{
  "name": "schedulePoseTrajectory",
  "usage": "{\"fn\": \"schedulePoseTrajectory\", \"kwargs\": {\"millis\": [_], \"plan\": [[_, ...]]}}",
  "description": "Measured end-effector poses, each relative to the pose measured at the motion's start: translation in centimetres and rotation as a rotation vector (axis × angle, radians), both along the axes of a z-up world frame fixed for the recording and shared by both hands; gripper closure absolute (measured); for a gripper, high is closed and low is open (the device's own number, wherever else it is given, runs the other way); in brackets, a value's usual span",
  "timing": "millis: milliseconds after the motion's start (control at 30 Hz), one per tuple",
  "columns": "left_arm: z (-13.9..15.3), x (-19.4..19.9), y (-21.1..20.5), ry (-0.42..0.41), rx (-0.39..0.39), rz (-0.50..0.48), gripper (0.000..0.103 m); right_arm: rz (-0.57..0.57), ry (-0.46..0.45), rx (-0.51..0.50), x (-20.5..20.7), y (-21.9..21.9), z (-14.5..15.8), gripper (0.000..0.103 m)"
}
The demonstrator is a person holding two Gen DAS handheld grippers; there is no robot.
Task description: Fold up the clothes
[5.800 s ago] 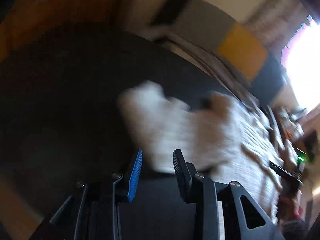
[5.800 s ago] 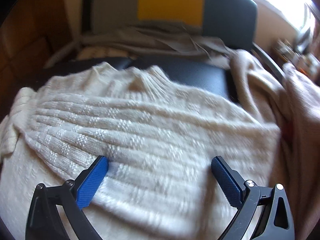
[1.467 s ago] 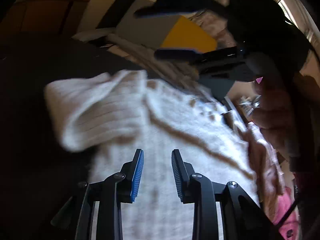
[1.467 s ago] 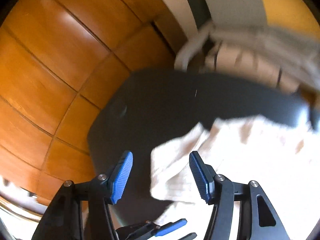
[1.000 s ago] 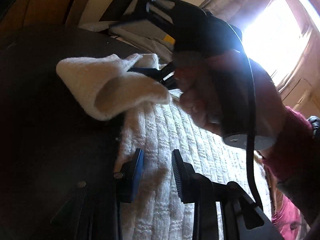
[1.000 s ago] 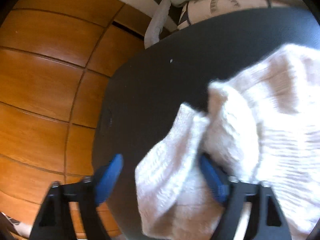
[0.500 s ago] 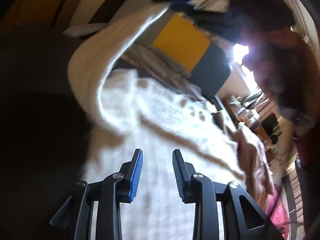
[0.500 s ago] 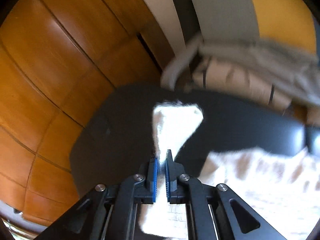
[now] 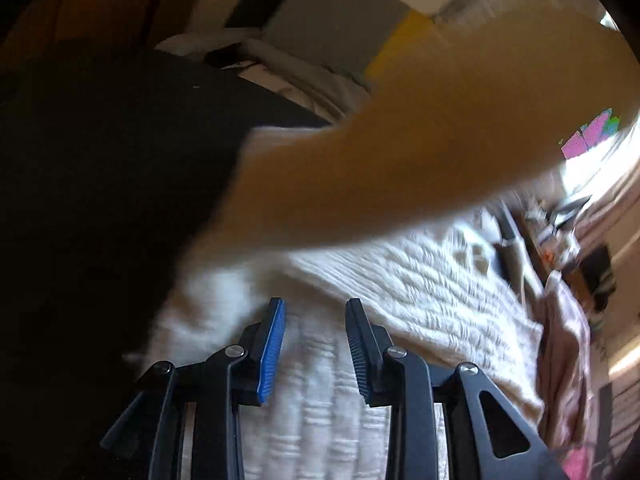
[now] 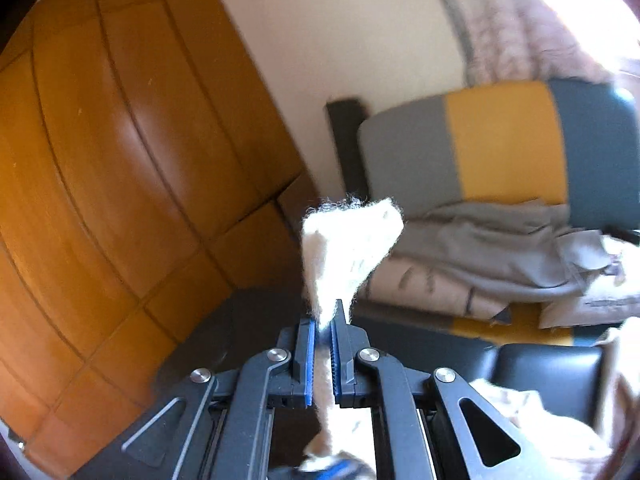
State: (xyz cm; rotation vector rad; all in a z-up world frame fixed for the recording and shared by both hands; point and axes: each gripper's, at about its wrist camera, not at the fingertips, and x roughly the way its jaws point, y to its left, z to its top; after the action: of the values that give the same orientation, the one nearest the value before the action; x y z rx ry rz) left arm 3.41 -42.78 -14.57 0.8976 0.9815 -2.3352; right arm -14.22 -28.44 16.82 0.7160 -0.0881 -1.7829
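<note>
Sleeve lift on cream cable-knit sweater (image 9: 420,292)

Right gripper (image 10: 323,320) jaws pinching sleeve tip (image 10: 348,248); left gripper (image 9: 316,320) spread, empty; best carried across, kept taut.

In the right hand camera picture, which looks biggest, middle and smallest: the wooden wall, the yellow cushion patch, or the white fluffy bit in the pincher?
1. wooden wall
2. yellow cushion patch
3. white sweater piece, though nearness to the camera enlarges it.

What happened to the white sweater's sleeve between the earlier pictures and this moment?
The right hand-held gripper, open around the sleeve a second ago, has just been closing and is now shut on the sleeve, lifting it off the black table and across the sweater. The left hand-held gripper stays partly open over the sweater, gripping nothing. The sweater's body still lies flat.
</note>
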Motion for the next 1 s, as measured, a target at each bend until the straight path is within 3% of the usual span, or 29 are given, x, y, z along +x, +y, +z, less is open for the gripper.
{"fn": "schedulePoseTrajectory", "kwargs": {"millis": [133, 333, 433, 500, 567, 633, 733, 800, 867, 900, 1000], "plan": [[-0.3, 1.5, -0.4, 0.016, -0.007, 0.010, 0.072, -0.114, -0.101, 0.024, -4.6, 6.0, -4.7, 0.096], [-0.6, 2.2, 0.2, 0.027, -0.012, -0.009, 0.072, -0.300, -0.366, 0.143, -8.3, 13.0, -18.7, 0.096], [-0.6, 3.5, -0.1, 0.042, 0.006, -0.019, 0.072, -0.359, -0.459, 0.168, -9.0, 15.6, -23.8, 0.093], [-0.3, 4.8, -0.3, 0.067, 0.028, -0.028, 0.071, -0.374, -0.526, 0.133, -9.3, 16.9, -26.1, 0.092], [-0.2, 5.5, -0.5, 0.092, 0.054, -0.038, 0.071, -0.385, -0.595, 0.088, -9.5, 18.1, -28.2, 0.084], [0.0, 6.0, -0.7, 0.126, 0.086, -0.040, 0.070, -0.405, -0.629, 0.040, -9.6, 19.1, -29.0, 0.060], [0.2, 6.4, -1.4, 0.163, 0.138, -0.016, 0.070, -0.417, -0.657, 0.004, -9.3, 18.1, -28.0, 0.055], [0.1, 6.1, -2.1, 0.153, 0.156, 0.013, 0.069, -0.442, -0.631, 0.035, -9.3, 17.2, -27.5, 0.055], [-0.3, 5.6, -3.0, 0.124, 0.174, 0.046, 0.071, -0.461, -0.576, 0.106, -9.3, 15.9, -27.0, 0.073], [-0.4, 5.5, -3.3, 0.117, 0.191, 0.054, 0.073, -0.452, -0.530, 0.162, -9.2, 15.1, -26.3, 0.093], [-0.3, 5.7, -3.5, 0.105, 0.184, 0.041, 0.074, -0.424, -0.370, 0.212, -8.1, 14.8, -24.1, 0.094]]}}
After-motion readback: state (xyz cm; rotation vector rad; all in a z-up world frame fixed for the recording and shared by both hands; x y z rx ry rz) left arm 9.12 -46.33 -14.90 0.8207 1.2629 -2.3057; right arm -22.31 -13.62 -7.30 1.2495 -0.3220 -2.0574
